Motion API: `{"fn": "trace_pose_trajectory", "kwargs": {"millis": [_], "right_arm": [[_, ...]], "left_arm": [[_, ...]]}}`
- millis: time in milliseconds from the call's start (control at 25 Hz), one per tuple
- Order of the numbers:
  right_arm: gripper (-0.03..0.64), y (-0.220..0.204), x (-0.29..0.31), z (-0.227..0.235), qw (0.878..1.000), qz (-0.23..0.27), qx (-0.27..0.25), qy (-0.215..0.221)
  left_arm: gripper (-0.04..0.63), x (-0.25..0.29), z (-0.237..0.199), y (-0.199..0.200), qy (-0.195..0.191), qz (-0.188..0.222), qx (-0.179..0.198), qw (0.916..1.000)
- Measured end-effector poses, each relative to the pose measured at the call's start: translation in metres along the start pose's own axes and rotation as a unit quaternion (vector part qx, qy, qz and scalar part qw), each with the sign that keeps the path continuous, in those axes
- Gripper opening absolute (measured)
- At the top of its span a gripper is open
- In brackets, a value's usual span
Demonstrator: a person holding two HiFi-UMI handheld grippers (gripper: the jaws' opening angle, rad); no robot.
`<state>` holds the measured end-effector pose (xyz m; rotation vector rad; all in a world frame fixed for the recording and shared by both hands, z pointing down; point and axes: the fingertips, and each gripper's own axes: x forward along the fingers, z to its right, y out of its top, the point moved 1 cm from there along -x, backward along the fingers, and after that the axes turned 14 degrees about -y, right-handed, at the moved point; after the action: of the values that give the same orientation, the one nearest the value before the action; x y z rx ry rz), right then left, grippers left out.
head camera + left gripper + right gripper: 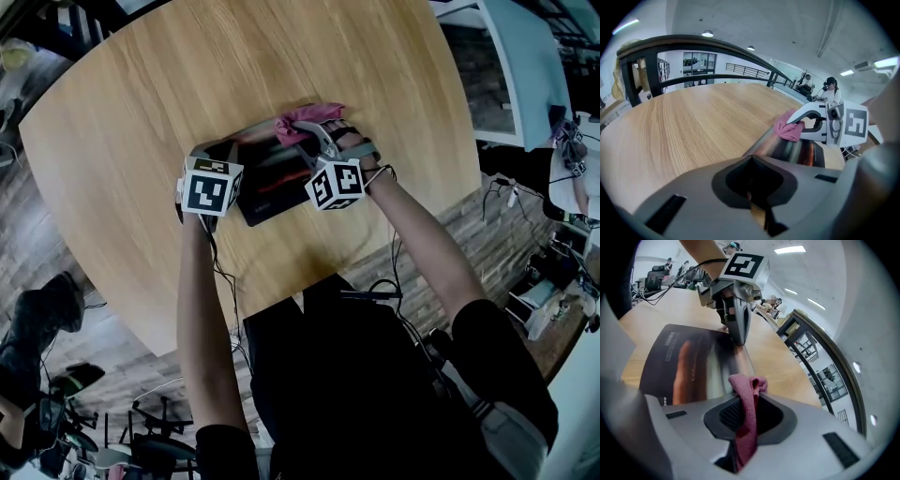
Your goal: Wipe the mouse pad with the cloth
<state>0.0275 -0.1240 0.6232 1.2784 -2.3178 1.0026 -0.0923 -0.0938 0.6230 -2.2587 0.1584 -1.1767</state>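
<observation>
A dark mouse pad (272,183) with an orange print lies near the middle of the round wooden table (131,112). My right gripper (314,133) is shut on a pink cloth (307,118), which sits bunched at the pad's far edge. In the right gripper view the cloth (746,404) hangs between the jaws above the pad (679,366). My left gripper (223,150) is at the pad's left corner. Its narrow tips (739,338) come down on that edge, closed on it. The left gripper view shows the pad (797,151) and the cloth (787,129) beyond its shut jaws.
The table's near edge runs close to the person's body (356,375). Cables (403,300) trail from both arms. On the floor around the table are chairs and gear (56,394); another person (539,66) stands at the far right. Bare wood surrounds the pad.
</observation>
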Motion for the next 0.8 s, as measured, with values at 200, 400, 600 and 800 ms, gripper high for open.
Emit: {"fn": "trace_pose_trajectory", "kwargs": {"millis": [200, 400, 600, 800], "right_arm": [[0.064, -0.002, -0.012, -0.01, 1.0, 0.0, 0.026, 0.013], [0.064, -0.003, -0.027, -0.02, 0.999, 0.002, 0.042, 0.017], [0.063, -0.008, -0.041, -0.029, 0.998, -0.005, 0.064, 0.022], [0.063, -0.013, -0.055, -0.038, 0.996, -0.02, 0.088, 0.02]], "left_arm": [[0.023, 0.0, 0.0, -0.001, 0.0, 0.001, -0.003, 1.0], [0.023, 0.0, 0.0, -0.001, 0.005, 0.005, -0.004, 1.0], [0.023, 0.0, 0.0, 0.0, 0.003, 0.008, -0.009, 0.9999], [0.023, 0.0, 0.0, 0.0, 0.004, 0.011, -0.008, 0.9999]]}}
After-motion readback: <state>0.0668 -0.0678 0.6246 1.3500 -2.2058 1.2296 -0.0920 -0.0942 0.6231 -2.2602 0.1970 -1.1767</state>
